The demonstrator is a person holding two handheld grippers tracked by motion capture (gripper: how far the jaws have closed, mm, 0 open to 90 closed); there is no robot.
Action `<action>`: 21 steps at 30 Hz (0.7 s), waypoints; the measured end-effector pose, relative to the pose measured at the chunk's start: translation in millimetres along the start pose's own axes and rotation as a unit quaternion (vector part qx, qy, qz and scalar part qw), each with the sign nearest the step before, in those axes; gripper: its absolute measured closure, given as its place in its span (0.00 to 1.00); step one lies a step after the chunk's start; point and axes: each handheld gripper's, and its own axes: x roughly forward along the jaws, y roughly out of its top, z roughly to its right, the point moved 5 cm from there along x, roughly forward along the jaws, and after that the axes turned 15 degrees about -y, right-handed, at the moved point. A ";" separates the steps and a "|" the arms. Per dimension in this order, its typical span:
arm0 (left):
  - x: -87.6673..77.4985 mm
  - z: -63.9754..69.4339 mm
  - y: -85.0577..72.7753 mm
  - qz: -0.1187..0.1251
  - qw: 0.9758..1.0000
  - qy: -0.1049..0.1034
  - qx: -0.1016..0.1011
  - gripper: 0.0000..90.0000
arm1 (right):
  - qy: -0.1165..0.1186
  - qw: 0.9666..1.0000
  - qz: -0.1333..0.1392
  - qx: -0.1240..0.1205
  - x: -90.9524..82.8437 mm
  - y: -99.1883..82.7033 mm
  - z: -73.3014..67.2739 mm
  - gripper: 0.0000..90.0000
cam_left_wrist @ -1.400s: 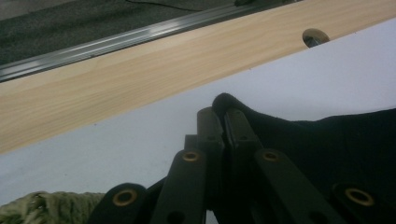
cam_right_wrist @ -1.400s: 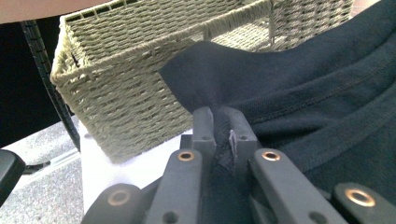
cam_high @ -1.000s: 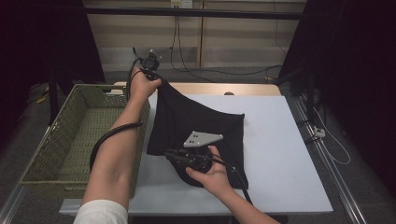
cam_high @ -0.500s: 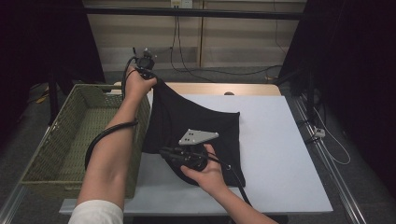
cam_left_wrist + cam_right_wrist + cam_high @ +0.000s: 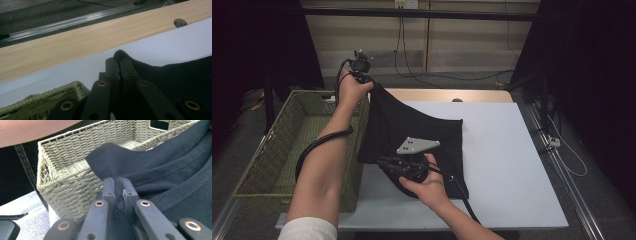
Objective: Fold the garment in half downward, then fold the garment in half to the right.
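A black garment (image 5: 412, 132) hangs over the left part of the white table (image 5: 507, 165), held up at two places. My left gripper (image 5: 362, 75) is raised at the far left and is shut on a corner of the black garment (image 5: 175, 75), which bunches between its jaws (image 5: 119, 61). My right gripper (image 5: 387, 164) is low near the front and is shut on a fold of the garment (image 5: 160, 170) in the right gripper view, the cloth sticking up past its tips (image 5: 116, 182).
A woven green basket (image 5: 277, 145) stands against the table's left side, right beside both grippers (image 5: 75, 170). A wooden strip (image 5: 447, 95) runs along the table's far edge. Cables trail from both grippers.
My left hand has lifted the garment corner a little higher and farther back. The right hand has stayed where it was.
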 end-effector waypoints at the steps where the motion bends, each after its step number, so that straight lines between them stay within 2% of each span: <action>1: 0.3 1.0 -0.1 0.008 1.000 0.002 -0.013 0.96 | 0.001 1.000 0.004 -0.003 1.0 0.1 -1.1 0.95; 2: -1.1 -0.6 -0.3 0.004 1.000 0.002 -0.005 0.96 | -0.001 1.000 0.001 -0.003 0.8 -0.2 -1.8 0.95; 4: -2.7 -1.7 -1.6 0.006 1.000 0.005 -0.012 0.96 | -0.003 1.000 0.001 -0.008 1.4 -0.4 -2.4 0.95; 5: -4.1 -3.1 -1.9 0.003 1.000 0.005 -0.007 0.96 | -0.001 1.000 0.002 -0.007 1.6 -0.3 -2.9 0.95; 6: -4.2 -2.4 -2.3 0.009 1.000 0.006 -0.019 0.96 | 0.000 1.000 0.002 -0.006 1.5 -0.2 -3.4 0.95; 8: -6.0 -3.9 -3.2 0.008 1.000 0.008 -0.017 0.96 | 0.001 1.000 0.001 -0.007 1.6 0.1 -3.6 0.95; 9: -8.0 -6.6 -3.1 -0.002 1.000 0.004 -0.001 0.96 | 0.001 1.000 0.001 -0.008 1.5 0.2 -3.8 0.95; 10: -8.0 -4.8 -3.4 0.005 1.000 0.011 -0.019 0.96 | -0.001 1.000 0.001 -0.009 1.4 0.5 -4.0 0.95; 12: -10.1 -5.5 -3.2 0.007 1.000 0.009 -0.019 0.96 | 0.000 1.000 0.002 -0.009 1.0 1.4 -4.7 0.95; 13: -12.0 -7.4 -2.8 -0.001 1.000 0.003 -0.004 0.96 | 0.000 1.000 0.005 -0.011 1.4 2.0 -4.7 0.95; 14: -12.2 -5.6 -3.0 0.007 1.000 0.007 -0.021 0.96 | 0.002 1.000 0.004 -0.012 1.2 2.7 -5.0 0.95; 17: -14.2 -6.0 -2.9 0.007 1.000 0.010 -0.022 0.96 | 0.002 1.000 0.005 -0.015 1.6 3.5 -5.0 0.95; 18: -16.2 -8.7 -2.6 -0.003 1.000 0.004 -0.005 0.96 | 0.003 1.000 0.005 -0.013 1.6 4.0 -6.2 0.95; 19: -17.0 -9.1 -2.8 -0.004 1.000 0.007 -0.007 0.96 | 0.003 1.000 0.005 -0.016 1.5 4.4 -6.4 0.95; 20: -16.7 -7.7 -3.2 0.004 1.000 0.008 -0.023 0.96 | 0.003 1.000 0.006 -0.018 1.6 4.9 -6.9 0.95; 21: -17.6 -8.3 -3.8 0.001 1.000 0.007 -0.021 0.96 | 0.002 1.000 0.005 -0.018 1.4 5.2 -7.4 0.95</action>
